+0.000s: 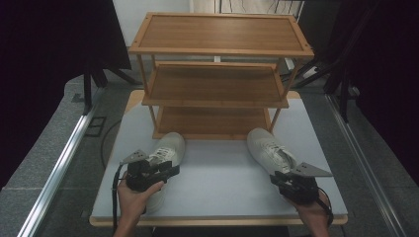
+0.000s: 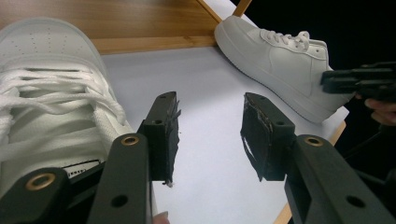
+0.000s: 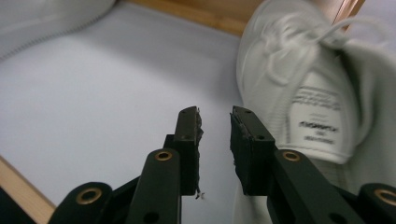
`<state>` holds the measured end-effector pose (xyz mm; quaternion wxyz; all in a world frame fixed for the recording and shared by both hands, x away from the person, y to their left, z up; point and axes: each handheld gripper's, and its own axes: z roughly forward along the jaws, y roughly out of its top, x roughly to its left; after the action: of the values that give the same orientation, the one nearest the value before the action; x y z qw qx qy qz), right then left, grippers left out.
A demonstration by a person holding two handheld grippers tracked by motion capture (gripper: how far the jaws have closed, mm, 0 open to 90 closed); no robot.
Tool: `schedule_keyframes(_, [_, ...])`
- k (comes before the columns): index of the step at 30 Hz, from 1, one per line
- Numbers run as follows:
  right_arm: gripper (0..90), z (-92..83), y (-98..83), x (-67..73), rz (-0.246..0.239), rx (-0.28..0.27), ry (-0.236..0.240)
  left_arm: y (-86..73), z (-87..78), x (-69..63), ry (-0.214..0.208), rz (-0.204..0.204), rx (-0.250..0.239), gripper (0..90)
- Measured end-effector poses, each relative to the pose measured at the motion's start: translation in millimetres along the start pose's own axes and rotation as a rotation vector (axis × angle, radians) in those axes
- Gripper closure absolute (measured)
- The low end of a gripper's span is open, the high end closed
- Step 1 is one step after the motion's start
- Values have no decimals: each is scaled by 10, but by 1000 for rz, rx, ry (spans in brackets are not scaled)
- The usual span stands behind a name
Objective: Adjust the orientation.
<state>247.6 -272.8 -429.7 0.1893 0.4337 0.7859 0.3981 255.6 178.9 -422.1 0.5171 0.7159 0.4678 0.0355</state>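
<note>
Two grippers, left gripper point(image 1: 165, 168), right gripper point(image 1: 279, 178), two white sneakers point(image 1: 167, 148) point(image 1: 269, 148), one three-tier shelf point(image 1: 217, 74)

right shoe point(image 3: 308, 79) blurred – heel cut off, tongue label unreadable

A three-tier wooden shelf rack point(image 1: 217, 79) is standing at the far side of the tabletop point(image 1: 217, 182), its tiers lying bare and its slim legs resting on the pale grey surface. The tabletop's wooden edge is showing along the near rim. Black curtains point(image 1: 44, 59) are hanging to the left and right of the setup. A metal rail point(image 1: 59, 168) is running along the grey floor point(image 1: 29, 158) on the left, another one point(image 1: 365, 163) on the right.
</note>
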Motion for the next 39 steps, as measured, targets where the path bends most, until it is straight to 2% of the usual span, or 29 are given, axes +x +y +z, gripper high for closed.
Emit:
schedule_keyframes(1, [732, 39, -12, 28, -4, -1, -20, 3, -12, 4, 0, -2, -2, 561])
schedule_keyframes(2, [732, 39, -12, 28, -4, -1, -20, 3, -12, 4, 0, -2, -2, 561])
schedule_keyframes(3, [736, 26, 1, 54, -4, -13, -49, 7, -33, 14, 2, -5, -10, 561])
schedule_keyframes(4, [736, 26, 1, 54, -4, -13, -49, 7, -33, 14, 2, -5, -10, 561])
schedule_keyframes(5, [715, -11, 31, 72, -13, -33, -75, 10, -45, 21, 1, -7, -13, 561])
schedule_keyframes(7, [695, -34, 48, 70, -12, -48, -90, 15, -64, 33, 2, -12, -21, 561])
schedule_keyframes(10, [678, -82, 86, 16, 10, -76, -106, 18, -79, 41, 0, -17, -25, 561])
schedule_keyframes(11, [603, -106, 109, -8, 22, -105, -153, 19, -88, 35, -5, -19, -26, 561])
schedule_keyframes(12, [603, -106, 109, -8, 22, -105, -153, 19, -88, 35, -5, -19, -26, 560])
schedule_keyframes(13, [599, -112, 128, -21, 19, -101, -185, 20, -95, 31, -6, -18, -29, 560])
schedule_keyframes(14, [591, -115, 145, -40, 24, -96, -190, 23, -102, 29, -6, -15, -31, 561])
schedule_keyframes(15, [579, -90, 172, -81, 37, -80, -163, 30, -113, 31, -4, -18, -36, 561])
schedule_keyframes(16, [579, -90, 172, -81, 37, -80, -163, 30, -113, 31, -4, -18, -36, 560])
schedule_keyframes(18, [563, 17, 196, -110, 47, -22, -136, 31, -114, 32, -1, -18, -37, 561])
schedule_keyframes(19, [566, 58, 201, -110, 46, -9, -132, 30, -114, 30, 2, -15, -35, 560])
schedule_keyframes(22, [645, 167, 236, -51, -18, 41, -148, 29, -119, 30, 7, -11, -36, 560])
schedule_keyframes(23, [716, 182, 249, -18, -49, 60, -157, 32, -124, 32, 7, -12, -37, 558])
schedule_keyframes(24, [716, 182, 249, -18, -49, 60, -157, 34, -129, 33, 8, -14, -39, 558])
schedule_keyframes(25, [757, 172, 247, -34, -45, 62, -125, 36, -135, 34, 7, -14, -42, 558])
schedule_keyframes(26, [757, 172, 247, -34, -45, 62, -125, 36, -135, 34, 7, -14, -42, 558])
schedule_keyframes(29, [792, 156, 245, -59, -40, 62, -72, 38, -142, 31, 5, -11, -44, 558])
schedule_keyframes(32, [810, 151, 254, -28, -71, 73, -8, 46, -160, 33, 5, -12, -50, 558])
schedule_keyframes(33, [816, 155, 263, 37, -95, 91, 21, 49, -167, 33, 5, -15, -52, 557])
schedule_keyframes(34, [816, 155, 263, 37, -95, 91, 21, 52, -174, 33, 6, -14, -55, 557])
schedule_keyframes(36, [820, 163, 271, 110, -126, 109, 28, 55, -189, 33, 5, -15, -59, 557])
schedule_keyframes(37, [821, 164, 273, 157, -109, 101, 40, 58, -202, 37, 3, -12, -64, 557])
schedule_keyframes(39, [820, 157, 267, 145, -66, 82, 81, 60, -214, 41, 5, -13, -67, 557])
